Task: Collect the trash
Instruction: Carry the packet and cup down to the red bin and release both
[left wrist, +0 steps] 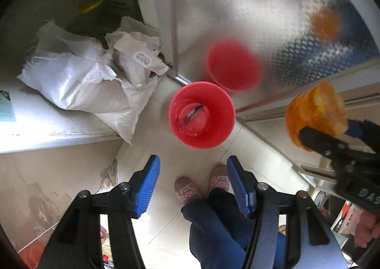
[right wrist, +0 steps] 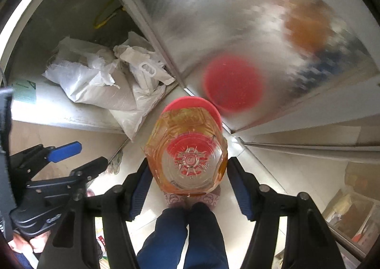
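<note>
A red bin (left wrist: pixel 223 102) stands on the tiled floor, and a clear plastic bottle (left wrist: pixel 193 117) lies inside it. My left gripper (left wrist: pixel 192 162) hangs above the floor just short of the bin, open, with nothing between its blue pads. In the right wrist view it appears at the left edge (right wrist: pixel 87 155). My right gripper (right wrist: pixel 188 164) is shut on an amber plastic bottle (right wrist: pixel 187 150), whose base faces the camera. The bottle hangs over the bin (right wrist: pixel 190 102) and hides most of it. The left wrist view shows that bottle (left wrist: pixel 313 112) to the right of the bin.
White woven sacks (left wrist: pixel 90 79) lie on a white ledge (left wrist: pixel 47 126) left of the bin. A frosted glass door (left wrist: pixel 261 7) behind it reflects the bin and bottle. The person's pink slippers (left wrist: pixel 187 188) and blue trouser legs stand on the tiles below the grippers.
</note>
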Action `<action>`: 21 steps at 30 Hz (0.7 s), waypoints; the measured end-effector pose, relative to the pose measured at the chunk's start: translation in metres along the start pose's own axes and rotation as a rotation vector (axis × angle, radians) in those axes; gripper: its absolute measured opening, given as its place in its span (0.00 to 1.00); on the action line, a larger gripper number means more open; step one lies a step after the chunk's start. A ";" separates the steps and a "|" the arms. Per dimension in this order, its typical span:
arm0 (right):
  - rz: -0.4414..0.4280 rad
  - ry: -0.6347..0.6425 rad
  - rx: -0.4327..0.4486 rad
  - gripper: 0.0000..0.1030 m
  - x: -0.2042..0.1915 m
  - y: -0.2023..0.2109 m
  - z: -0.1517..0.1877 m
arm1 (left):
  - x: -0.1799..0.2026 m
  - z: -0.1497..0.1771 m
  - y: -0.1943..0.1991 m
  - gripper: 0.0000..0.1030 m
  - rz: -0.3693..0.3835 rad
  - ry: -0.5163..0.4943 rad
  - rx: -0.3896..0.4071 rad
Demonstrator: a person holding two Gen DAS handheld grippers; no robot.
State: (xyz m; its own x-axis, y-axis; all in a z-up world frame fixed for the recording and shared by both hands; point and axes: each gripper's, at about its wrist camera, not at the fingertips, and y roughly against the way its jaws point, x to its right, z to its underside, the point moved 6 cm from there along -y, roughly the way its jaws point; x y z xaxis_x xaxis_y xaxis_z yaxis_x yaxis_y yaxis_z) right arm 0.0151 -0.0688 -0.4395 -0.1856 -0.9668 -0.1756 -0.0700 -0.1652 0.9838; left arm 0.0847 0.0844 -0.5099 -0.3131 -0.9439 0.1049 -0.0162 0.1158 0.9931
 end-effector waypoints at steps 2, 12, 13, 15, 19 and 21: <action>-0.007 0.018 -0.003 0.59 -0.004 -0.003 0.000 | -0.003 0.001 0.005 0.71 0.012 0.002 0.011; -0.026 0.094 -0.006 0.59 -0.026 -0.014 -0.009 | -0.029 -0.002 0.012 0.92 -0.023 0.030 0.096; -0.027 0.103 -0.009 0.59 -0.028 -0.017 -0.010 | -0.033 -0.002 0.011 0.96 -0.022 0.045 0.103; -0.024 0.116 -0.014 0.59 -0.031 -0.021 -0.012 | -0.039 -0.001 0.010 1.00 -0.014 0.072 0.110; -0.020 0.138 -0.025 0.60 -0.032 -0.025 -0.013 | -0.044 0.001 0.004 1.00 -0.030 0.090 0.100; -0.020 0.144 -0.029 0.60 -0.034 -0.026 -0.014 | -0.046 0.002 0.002 1.00 -0.036 0.097 0.090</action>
State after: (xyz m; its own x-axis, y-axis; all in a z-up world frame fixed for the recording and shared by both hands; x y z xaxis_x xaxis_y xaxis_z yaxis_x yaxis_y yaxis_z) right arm 0.0370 -0.0347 -0.4589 -0.0417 -0.9810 -0.1897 -0.0437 -0.1879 0.9812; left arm 0.0970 0.1285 -0.5132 -0.2175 -0.9729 0.0786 -0.1121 0.1049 0.9881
